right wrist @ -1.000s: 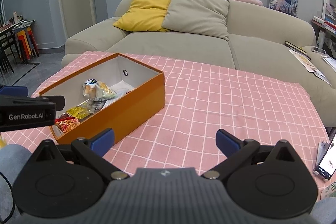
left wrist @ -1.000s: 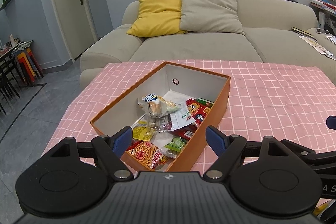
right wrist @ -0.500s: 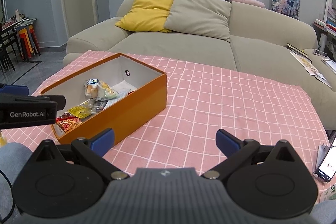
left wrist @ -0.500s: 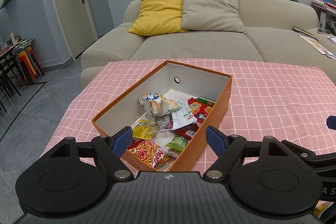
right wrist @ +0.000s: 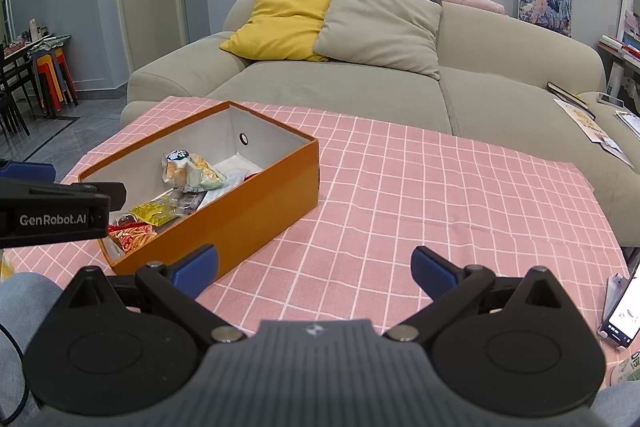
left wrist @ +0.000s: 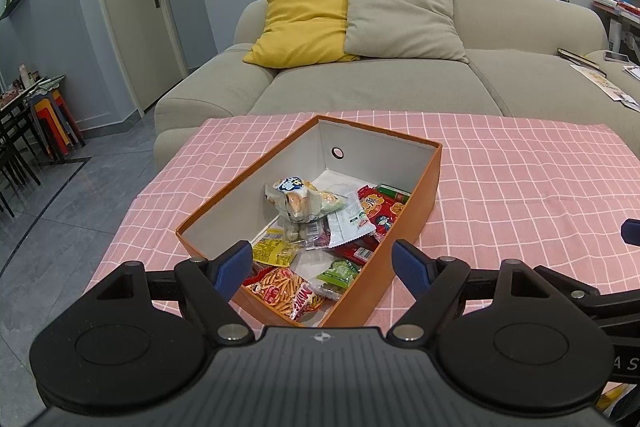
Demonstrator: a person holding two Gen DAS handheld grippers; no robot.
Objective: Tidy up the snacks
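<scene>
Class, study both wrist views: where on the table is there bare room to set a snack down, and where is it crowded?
Bare pink checked tablecloth lies right of the orange cardboard box, toward the beige sofa. The box's far end is bare. Its near end is crowded with snack packets.

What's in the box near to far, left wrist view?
Fries-print packet → green packet → yellow packet → clear bag of buns with blue label → bare far wall of the orange box with its round hole.
</scene>
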